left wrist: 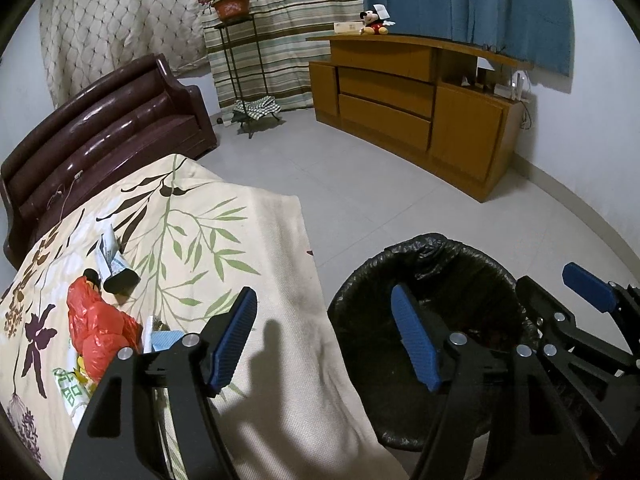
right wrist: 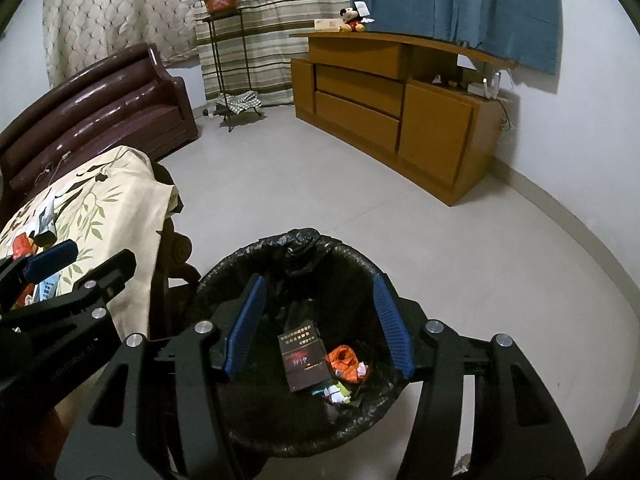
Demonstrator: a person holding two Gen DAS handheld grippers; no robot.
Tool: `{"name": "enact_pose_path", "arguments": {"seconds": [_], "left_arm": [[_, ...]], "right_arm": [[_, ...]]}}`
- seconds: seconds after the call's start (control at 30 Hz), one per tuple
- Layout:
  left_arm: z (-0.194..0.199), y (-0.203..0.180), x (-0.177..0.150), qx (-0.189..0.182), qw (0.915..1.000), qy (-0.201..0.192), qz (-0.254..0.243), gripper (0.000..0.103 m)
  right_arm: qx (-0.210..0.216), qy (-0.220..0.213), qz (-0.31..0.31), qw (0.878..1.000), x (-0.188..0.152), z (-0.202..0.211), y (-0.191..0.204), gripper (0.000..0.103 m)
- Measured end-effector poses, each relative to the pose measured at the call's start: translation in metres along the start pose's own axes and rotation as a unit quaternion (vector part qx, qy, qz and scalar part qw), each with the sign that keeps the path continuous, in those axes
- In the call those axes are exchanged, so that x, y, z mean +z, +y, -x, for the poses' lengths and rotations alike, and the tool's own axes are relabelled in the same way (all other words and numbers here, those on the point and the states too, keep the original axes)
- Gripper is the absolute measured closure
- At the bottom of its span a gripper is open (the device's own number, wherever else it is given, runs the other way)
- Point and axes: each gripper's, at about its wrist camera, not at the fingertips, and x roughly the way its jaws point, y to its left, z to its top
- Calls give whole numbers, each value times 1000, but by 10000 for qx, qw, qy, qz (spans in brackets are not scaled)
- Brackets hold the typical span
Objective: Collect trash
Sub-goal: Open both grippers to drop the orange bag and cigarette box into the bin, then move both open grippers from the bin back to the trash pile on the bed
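Observation:
A bin lined with a black bag stands on the floor beside a cloth-covered table. In the bin lie a dark box, an orange wrapper and white scraps. My right gripper hangs open over the bin with nothing between its pads. My left gripper is open and bare too, straddling the table edge and the bin's rim. On the cloth to its left lie a red plastic bag, a folded paper packet, a dark small box and a blue scrap.
A dark leather sofa stands behind the table. A wooden cabinet with a plush toy runs along the far wall, and a metal plant stand is by the curtains. Grey tiled floor lies between them.

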Motion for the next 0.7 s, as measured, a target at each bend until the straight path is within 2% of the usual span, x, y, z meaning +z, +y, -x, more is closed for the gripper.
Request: {"name": "enact_pose_path", "arguments": {"seconds": [0.4,0.7], "left_arm": [[24,23,-3,-46,9995,-135,282,35],[49,71,-23,282,9972,-123,677,35]], "right_arm": [[75,-35,38,10000,0,11,15,48],[387,-76,310,9987,-4,28,55,48]]}}
